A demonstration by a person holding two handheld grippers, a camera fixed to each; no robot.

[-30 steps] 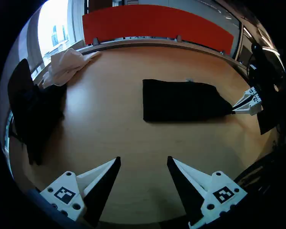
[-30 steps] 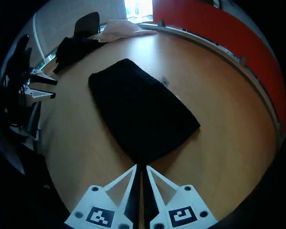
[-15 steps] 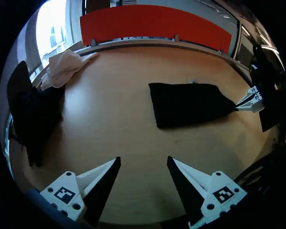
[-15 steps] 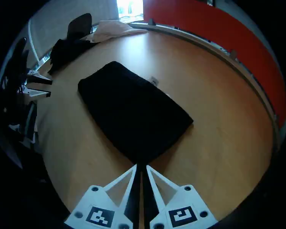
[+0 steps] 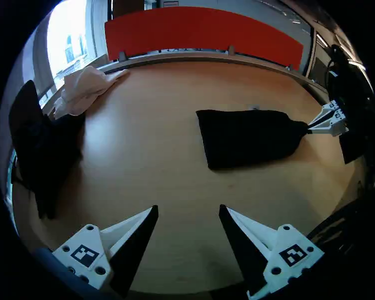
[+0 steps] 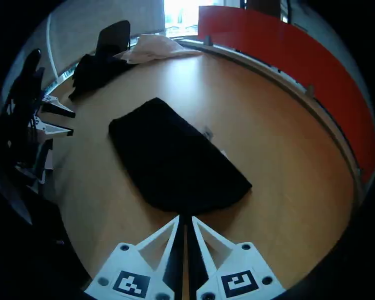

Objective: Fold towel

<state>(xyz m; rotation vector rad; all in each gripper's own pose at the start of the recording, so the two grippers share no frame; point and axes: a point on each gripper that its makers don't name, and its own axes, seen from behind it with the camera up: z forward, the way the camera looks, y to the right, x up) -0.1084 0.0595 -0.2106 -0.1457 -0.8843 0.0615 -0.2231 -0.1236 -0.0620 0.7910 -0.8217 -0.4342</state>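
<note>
On wood surface (image 5: 137,150), black cloth towel (image 6: 175,160) runs 11 o'clock from R tongs (image 6: 186,224), clamped on its corner; L tongs (image 5: 187,215) apart, farther off.

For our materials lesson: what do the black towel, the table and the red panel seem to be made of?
Towel: soft matt fabric; it bunches toward its pinched corner and shows no shine.
Table: wood or wood-look laminate, smooth satin finish; warm grain tone, soft window glare.
Panel: unclear; flat, even, matt red, perhaps felt or painted board.
</note>
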